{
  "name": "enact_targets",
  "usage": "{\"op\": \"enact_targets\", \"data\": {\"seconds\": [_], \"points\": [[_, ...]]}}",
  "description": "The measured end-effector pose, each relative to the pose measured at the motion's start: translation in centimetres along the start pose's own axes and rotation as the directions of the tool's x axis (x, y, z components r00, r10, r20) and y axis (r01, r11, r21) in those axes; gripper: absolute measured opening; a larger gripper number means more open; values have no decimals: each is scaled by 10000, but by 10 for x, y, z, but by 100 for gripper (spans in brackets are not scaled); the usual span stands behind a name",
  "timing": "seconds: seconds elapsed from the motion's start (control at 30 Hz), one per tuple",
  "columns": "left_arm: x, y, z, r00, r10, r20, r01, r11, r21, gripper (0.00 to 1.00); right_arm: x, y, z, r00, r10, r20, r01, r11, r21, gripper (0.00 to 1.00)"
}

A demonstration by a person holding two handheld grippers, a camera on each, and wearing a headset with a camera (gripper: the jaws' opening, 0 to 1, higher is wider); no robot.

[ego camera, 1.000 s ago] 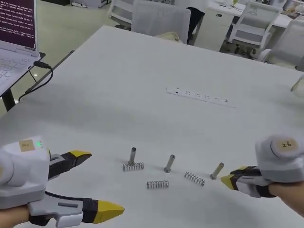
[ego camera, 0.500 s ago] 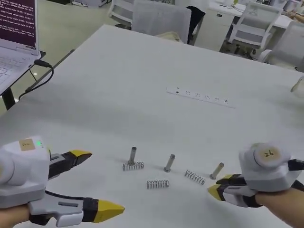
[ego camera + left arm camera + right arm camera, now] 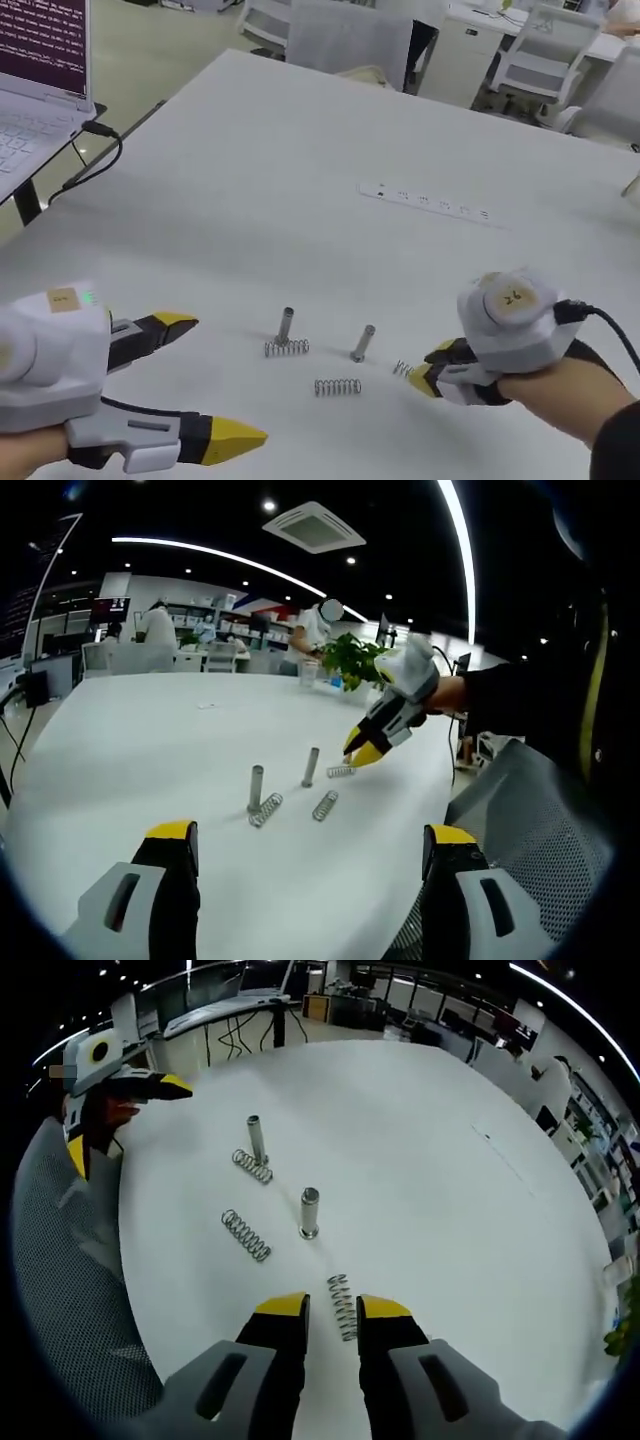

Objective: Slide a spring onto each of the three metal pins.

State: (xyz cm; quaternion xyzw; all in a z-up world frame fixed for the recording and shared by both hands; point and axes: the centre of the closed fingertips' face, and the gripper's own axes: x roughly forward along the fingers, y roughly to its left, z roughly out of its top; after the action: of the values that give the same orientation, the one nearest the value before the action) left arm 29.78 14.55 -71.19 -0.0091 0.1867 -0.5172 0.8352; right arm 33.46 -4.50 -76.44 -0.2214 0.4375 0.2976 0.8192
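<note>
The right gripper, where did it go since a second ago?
The right gripper slid left to the rightmost spring, which now lies between its open jaws, ungripped. The left gripper stayed open in place; the other two springs and two visible pins have not moved.

I see a plain white table [image 3: 300,140]. My left gripper [image 3: 215,380] and right gripper [image 3: 422,377] are white, with black jaws tipped in yellow. The springs [image 3: 337,387] are bright silver, the pins [image 3: 287,325] a duller grey metal. Far left, a laptop screen [image 3: 45,45] glows dark purple with pale lines of text, and a black cable [image 3: 95,165] lies beside it.
</note>
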Motion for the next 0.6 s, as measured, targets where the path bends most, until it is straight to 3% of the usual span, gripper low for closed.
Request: {"op": "enact_targets", "data": {"seconds": [0.3,0.6], "points": [[0,1,-1,10000,43,48,-43,10000,-74,90,18,-6,-2,9962,182,-856,-248,9967,-772,16],[0,2,0,9999,84,71,-83,9999,-99,90,28,-7,-5,9873,484,-1513,-651,9921,-1074,16]]}}
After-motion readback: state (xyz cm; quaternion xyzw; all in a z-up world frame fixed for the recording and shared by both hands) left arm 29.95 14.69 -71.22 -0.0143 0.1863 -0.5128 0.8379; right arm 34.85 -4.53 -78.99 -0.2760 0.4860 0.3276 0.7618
